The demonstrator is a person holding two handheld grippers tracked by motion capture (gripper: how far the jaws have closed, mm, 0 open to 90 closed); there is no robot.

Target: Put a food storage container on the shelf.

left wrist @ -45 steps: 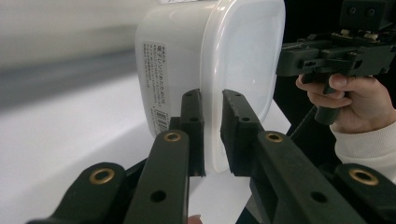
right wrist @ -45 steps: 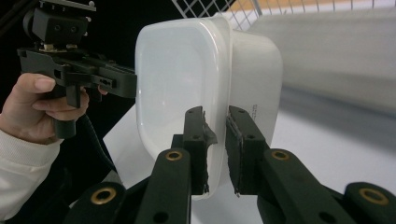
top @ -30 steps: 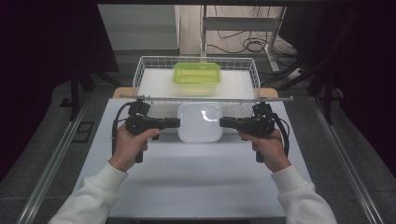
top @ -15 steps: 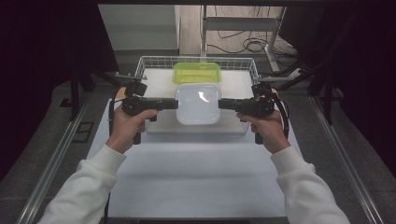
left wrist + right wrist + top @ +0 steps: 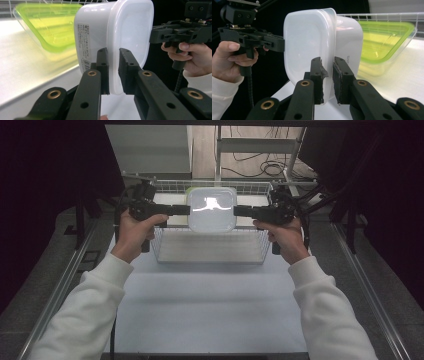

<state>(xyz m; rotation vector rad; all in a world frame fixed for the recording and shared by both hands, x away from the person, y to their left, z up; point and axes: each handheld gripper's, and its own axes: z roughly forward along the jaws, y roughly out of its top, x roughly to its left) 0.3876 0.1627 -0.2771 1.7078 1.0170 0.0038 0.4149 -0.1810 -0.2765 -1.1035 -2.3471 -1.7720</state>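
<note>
1. White container (image 5: 211, 209): lidded, rounded-rectangular, translucent white plastic. Held in the air between both tongs, above the wire basket (image 5: 210, 254), over its far half. Printed label on one side wall, seen in the left gripper view (image 5: 83, 50).
2. Left tongs (image 5: 186, 210): closed on the container's left rim, jaws pinching the lid edge from either side; confirmed in the left gripper view (image 5: 113, 71).
3. Right tongs (image 5: 237, 211): closed on the container's opposite rim, likewise clamped across the lid flange; confirmed in the right gripper view (image 5: 327, 77).
4. Green container (image 5: 51, 27): shallow, clear lime-green plastic, lying inside the basket at its far side, directly beneath and behind the white container; mostly covered by it in the high view.
5. Wire basket: white mesh, on the white table (image 5: 210, 310), between the two hands.
6. Governing relation: white container spans straight across between the tongs, equally near both hands, grip line running left to right, lid facing up. Green container lies below it, down and slightly beyond. Judged next move: a level descent into the basket, apparently onto or beside the green container; both hands needing to drop together, or the white container tilts in the grip.
7. Risk, judged: thin rim holds, so a slip at either edge is possible.
</note>
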